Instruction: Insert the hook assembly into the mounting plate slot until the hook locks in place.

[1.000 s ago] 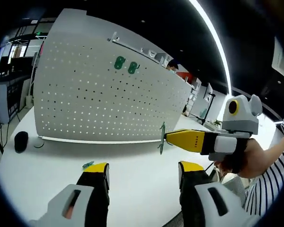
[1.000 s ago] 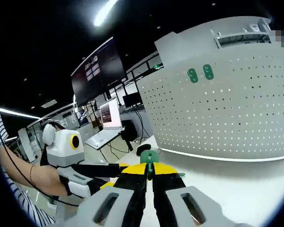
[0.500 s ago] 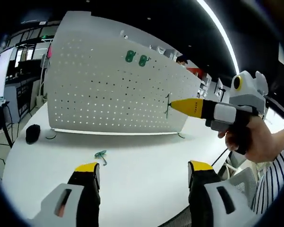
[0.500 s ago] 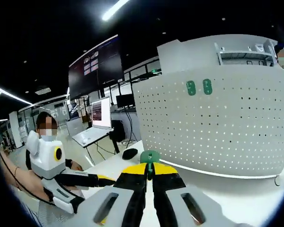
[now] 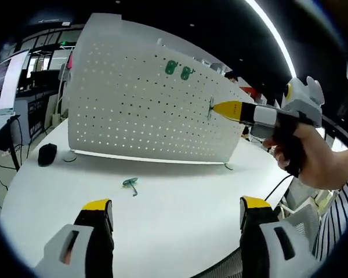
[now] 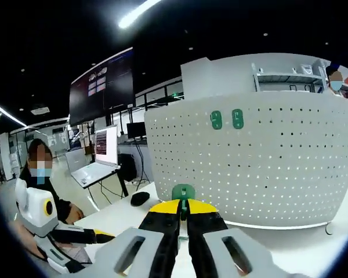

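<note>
In the left gripper view, the left claw (image 5: 174,217) is held low over the white table (image 5: 180,226), its two yellow-tipped jaws spread wide with nothing between them. Ahead and to the right, the right claw (image 5: 216,108) is seen raised by a hand (image 5: 313,159), pointing at the white perforated mounting plate (image 5: 145,110); a thin green hook (image 5: 211,108) is pinched at its tip, very near the plate's face. Since half a second ago, the right claw has been lifted higher and closer to the plate. A second green hook (image 5: 130,183) is seen lying on the table ahead of the left claw. Two green pieces (image 5: 178,69) are fixed high on the plate.

In the right gripper view, the right claw (image 6: 184,209) is closed on the green hook (image 6: 183,193), which stands upright before the plate (image 6: 267,156). The left claw (image 6: 101,234) is visible far left.
</note>
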Demonstrator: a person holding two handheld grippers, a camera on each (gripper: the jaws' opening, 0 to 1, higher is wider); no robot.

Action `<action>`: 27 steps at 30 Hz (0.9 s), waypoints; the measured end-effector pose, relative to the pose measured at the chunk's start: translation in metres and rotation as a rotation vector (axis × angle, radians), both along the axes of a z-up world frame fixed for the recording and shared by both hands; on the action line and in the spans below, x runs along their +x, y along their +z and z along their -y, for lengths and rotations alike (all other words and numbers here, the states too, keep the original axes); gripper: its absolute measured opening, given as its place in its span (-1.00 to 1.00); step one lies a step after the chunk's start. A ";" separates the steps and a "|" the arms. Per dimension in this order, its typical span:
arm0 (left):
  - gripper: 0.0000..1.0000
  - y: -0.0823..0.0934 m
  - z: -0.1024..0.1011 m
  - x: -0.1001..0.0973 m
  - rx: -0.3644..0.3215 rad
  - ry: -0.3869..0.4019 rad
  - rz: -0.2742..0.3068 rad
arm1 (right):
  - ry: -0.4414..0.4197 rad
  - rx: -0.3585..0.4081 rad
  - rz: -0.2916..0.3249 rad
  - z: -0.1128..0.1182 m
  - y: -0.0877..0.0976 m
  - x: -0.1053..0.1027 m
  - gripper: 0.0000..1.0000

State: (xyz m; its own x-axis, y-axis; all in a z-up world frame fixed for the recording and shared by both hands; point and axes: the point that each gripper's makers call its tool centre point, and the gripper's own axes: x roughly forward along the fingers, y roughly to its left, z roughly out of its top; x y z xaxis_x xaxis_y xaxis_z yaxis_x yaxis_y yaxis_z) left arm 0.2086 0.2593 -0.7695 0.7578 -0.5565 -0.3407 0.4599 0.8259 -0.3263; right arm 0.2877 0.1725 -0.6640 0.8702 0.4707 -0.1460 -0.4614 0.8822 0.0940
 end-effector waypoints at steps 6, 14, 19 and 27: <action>0.91 -0.001 0.001 -0.002 -0.008 -0.008 -0.003 | -0.033 -0.006 0.007 0.008 0.002 0.015 -0.98; 0.93 -0.003 -0.001 -0.001 0.004 0.006 0.013 | -0.083 -0.013 0.042 0.020 0.011 0.035 -0.98; 0.96 -0.005 0.000 -0.001 -0.007 -0.004 0.005 | -0.115 -0.014 0.061 0.028 0.016 0.047 -0.98; 1.00 -0.004 0.002 -0.002 -0.010 -0.009 0.008 | -0.186 -0.043 0.100 0.044 0.026 0.071 -0.98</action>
State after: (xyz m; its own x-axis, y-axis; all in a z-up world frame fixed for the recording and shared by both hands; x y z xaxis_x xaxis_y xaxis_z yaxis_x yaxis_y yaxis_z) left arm 0.2066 0.2574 -0.7733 0.7552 -0.5668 -0.3291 0.4699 0.8183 -0.3310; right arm 0.3591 0.1284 -0.6385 0.9527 0.2954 -0.0709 -0.2951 0.9553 0.0161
